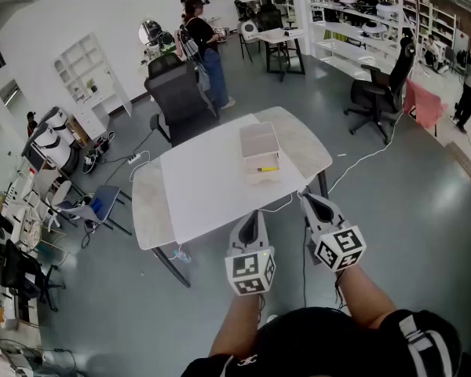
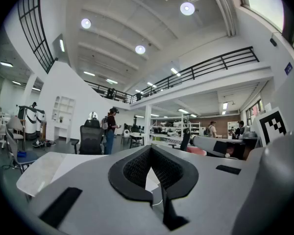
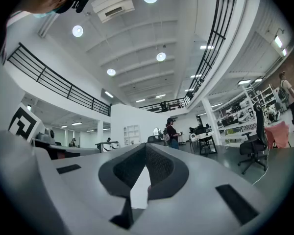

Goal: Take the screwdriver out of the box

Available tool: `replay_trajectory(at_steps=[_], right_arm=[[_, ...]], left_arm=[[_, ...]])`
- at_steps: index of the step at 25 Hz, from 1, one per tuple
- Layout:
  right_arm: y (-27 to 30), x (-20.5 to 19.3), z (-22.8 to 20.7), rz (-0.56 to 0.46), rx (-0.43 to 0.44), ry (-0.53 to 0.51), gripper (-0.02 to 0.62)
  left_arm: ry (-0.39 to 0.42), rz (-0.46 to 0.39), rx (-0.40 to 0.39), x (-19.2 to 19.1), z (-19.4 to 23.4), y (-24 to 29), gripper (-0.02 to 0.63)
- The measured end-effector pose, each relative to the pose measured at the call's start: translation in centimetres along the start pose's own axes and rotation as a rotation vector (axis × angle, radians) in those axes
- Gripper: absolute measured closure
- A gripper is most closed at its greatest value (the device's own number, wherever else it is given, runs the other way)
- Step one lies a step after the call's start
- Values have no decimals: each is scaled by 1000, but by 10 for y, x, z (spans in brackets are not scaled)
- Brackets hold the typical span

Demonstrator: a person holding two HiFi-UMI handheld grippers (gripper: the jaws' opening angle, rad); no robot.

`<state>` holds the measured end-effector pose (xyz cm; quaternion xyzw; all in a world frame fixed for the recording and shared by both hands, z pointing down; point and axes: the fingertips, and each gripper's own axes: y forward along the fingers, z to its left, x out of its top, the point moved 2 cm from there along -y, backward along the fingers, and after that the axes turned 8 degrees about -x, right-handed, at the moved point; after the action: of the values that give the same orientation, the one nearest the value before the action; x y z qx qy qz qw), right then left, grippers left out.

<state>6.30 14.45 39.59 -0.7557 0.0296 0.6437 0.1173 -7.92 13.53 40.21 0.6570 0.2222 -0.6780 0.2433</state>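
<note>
The left gripper hangs just off the near edge of the table, its 2 jaws closed tip to tip with nothing between them; in the left gripper view the dark pads meet at a point and only a sliver of the white tabletop shows through the gap behind the tips. The right gripper is just to its right, near the table's near right corner, and its jaws are likewise pressed together and empty, as the right gripper view shows. Both grippers point toward the far side of the table. The box, pale and rectangular, sits on the right half of the white top, well apart from both grippers. The screwdriver shows as a short yellow bar lying across the near part of the box; its tip is too small to make out. A thin white cable trails over the near edge between the 2 grippers. At the far side of the table stands a black office chair, and farther off a person stands on the grey floor.
</note>
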Motion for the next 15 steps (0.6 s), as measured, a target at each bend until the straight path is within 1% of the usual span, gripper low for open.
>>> replay_trajectory(at_steps=[6, 10, 15], right_arm=[[10, -7, 17, 15, 4, -11, 581], [25, -13, 28, 23, -13, -22, 581], [43, -14, 42, 4, -47, -40, 581]], left_arm=[[-5, -1, -6, -1, 17, -5, 598], [-5, 4, -15, -2, 38, -6, 598], [-3, 1, -28, -3, 69, -13, 598]])
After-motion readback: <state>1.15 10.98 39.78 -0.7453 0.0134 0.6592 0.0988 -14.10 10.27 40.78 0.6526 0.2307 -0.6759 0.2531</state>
